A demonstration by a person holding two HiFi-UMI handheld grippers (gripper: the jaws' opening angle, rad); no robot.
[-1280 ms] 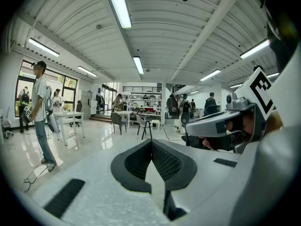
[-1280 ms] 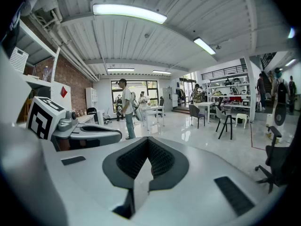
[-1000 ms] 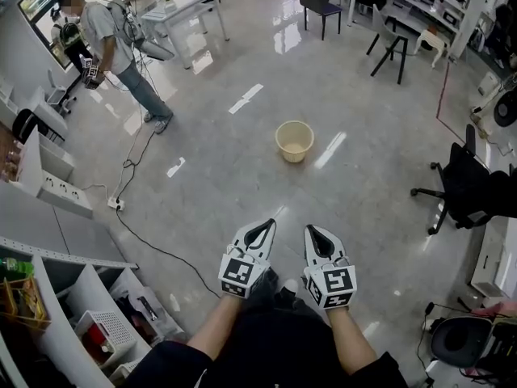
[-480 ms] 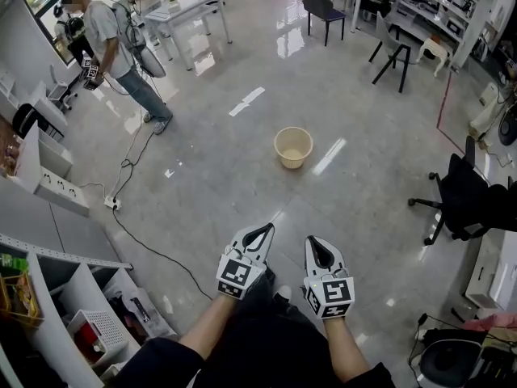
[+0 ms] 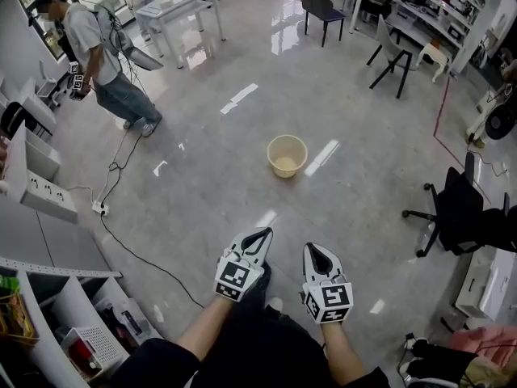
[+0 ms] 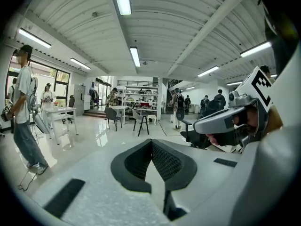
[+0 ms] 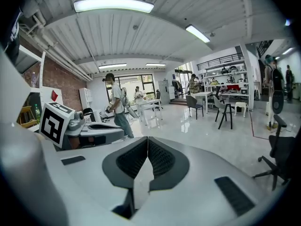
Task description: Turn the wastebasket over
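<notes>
A pale yellow wastebasket (image 5: pixel 287 155) stands upright, mouth up, on the glossy grey floor in the head view, some way ahead of both grippers. My left gripper (image 5: pixel 262 234) and right gripper (image 5: pixel 312 249) are held side by side in front of me, both shut and empty. In the left gripper view the left gripper (image 6: pixel 151 141) has its jaws together, with the right gripper's body at the right edge. The right gripper view shows the right gripper (image 7: pixel 147 138) also closed. The wastebasket is hidden in both gripper views.
A person (image 5: pixel 93 48) holding grippers stands at the far left near a white table (image 5: pixel 174 2). A cable (image 5: pixel 137 253) and power strip (image 5: pixel 100 208) lie on the floor to my left. Shelving (image 5: pixel 65 314) is at lower left, an office chair (image 5: pixel 456 208) at right, chairs (image 5: pixel 392 51) beyond.
Both grippers have moved forward toward the wastebasket, which now sits closer and lower in the head view. The person at far left has stepped further left.
</notes>
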